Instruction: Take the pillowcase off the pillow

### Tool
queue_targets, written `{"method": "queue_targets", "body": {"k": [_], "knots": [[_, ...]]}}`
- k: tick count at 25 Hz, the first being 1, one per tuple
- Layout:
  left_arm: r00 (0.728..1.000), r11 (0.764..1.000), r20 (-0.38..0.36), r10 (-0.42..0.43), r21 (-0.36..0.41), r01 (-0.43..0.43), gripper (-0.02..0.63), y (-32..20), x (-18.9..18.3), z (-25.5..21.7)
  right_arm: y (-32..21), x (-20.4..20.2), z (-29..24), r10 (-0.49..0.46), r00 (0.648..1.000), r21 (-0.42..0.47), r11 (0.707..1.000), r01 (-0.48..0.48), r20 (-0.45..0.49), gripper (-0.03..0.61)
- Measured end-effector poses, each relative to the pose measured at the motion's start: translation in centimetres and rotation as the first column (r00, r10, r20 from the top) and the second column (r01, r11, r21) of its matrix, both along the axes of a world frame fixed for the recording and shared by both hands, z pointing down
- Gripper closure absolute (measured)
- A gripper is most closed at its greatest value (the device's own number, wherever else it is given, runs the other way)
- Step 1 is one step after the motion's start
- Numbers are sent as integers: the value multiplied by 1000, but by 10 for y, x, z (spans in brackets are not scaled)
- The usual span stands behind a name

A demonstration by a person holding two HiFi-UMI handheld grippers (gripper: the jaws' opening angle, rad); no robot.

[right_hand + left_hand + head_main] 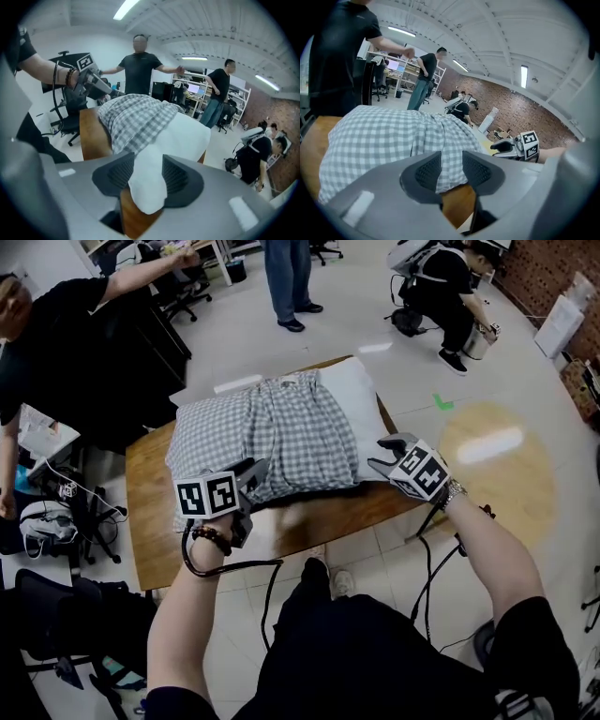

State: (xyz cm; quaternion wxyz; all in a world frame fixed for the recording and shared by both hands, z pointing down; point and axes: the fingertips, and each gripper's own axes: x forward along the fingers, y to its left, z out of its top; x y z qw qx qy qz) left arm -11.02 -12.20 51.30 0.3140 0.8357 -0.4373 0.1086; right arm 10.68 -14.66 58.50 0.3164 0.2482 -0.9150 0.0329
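On the wooden worktop (150, 521), the left hand-held gripper (451, 169) straddles the near hem of the checked pillowcase (272, 432) and the right hand-held gripper (147, 176) a corner of the bare white pillow (352, 395), both unclenched; each should bite deep before pulling apart.

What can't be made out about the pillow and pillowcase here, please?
Head view: the left claw covers part of the pillowcase's near edge.
Right gripper view: the right claw covers both sides of the pillow's near corner.
Every view: the pillow's underside faces the table.
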Motion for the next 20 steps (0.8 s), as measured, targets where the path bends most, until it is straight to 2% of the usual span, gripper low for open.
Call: {"method": "queue_targets", "body": {"k": [4,9,16,20], "knots": [[996,998,-62,-65,-20,64,457,16,4,24,20,-6,20,-46,995,43,998,50,-88,371],[983,986,-87,-161,-66,156,418,29,5,63,25,-6,40,-53,982,127,989,77,-180,313],[941,941,-113,-320,-151,302,379,32,-8,115,18,-11,62,-24,949,287,950,120,-315,287],[917,912,-122,-380,-213,350,367,26,-14,139,10,-15,73,-20,929,310,940,144,-369,284]]}}
